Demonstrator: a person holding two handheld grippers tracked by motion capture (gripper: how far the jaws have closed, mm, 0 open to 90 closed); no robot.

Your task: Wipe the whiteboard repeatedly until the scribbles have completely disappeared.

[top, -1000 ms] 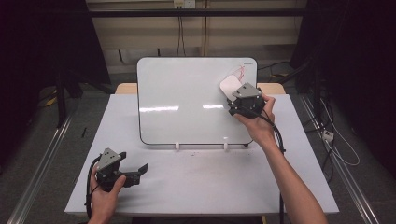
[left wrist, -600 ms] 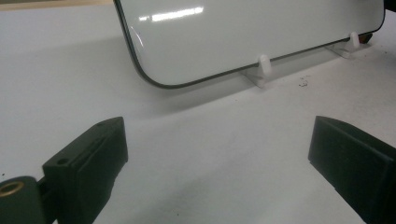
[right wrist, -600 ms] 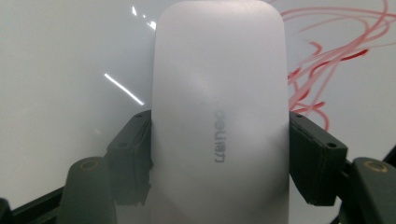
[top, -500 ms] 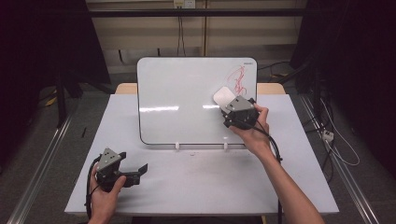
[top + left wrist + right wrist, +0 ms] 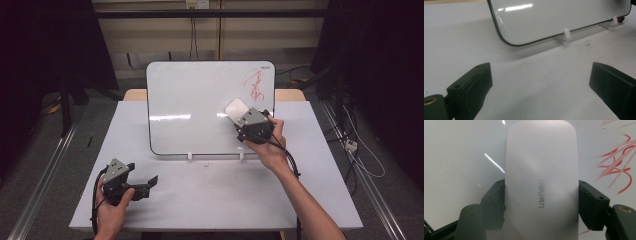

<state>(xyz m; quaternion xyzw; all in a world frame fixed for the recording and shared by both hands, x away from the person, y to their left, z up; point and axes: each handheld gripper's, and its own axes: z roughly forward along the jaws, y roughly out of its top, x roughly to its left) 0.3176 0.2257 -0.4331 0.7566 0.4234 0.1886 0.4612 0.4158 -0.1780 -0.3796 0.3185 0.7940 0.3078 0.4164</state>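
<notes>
against whiteboard [image 5: 200, 105], eraser [image 5: 541, 180] lengthwise from tongs [image 5: 541, 202]

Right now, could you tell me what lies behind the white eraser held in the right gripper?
Behind the white eraser is the whiteboard, glossy and bare to its left, with red scribbles to its right. Whatever marks lie directly under the eraser are covered.

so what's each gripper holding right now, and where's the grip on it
The right gripper is shut on a white whiteboard eraser, clamped across its two long sides near the lower end. The left gripper is open and holds nothing.
</notes>
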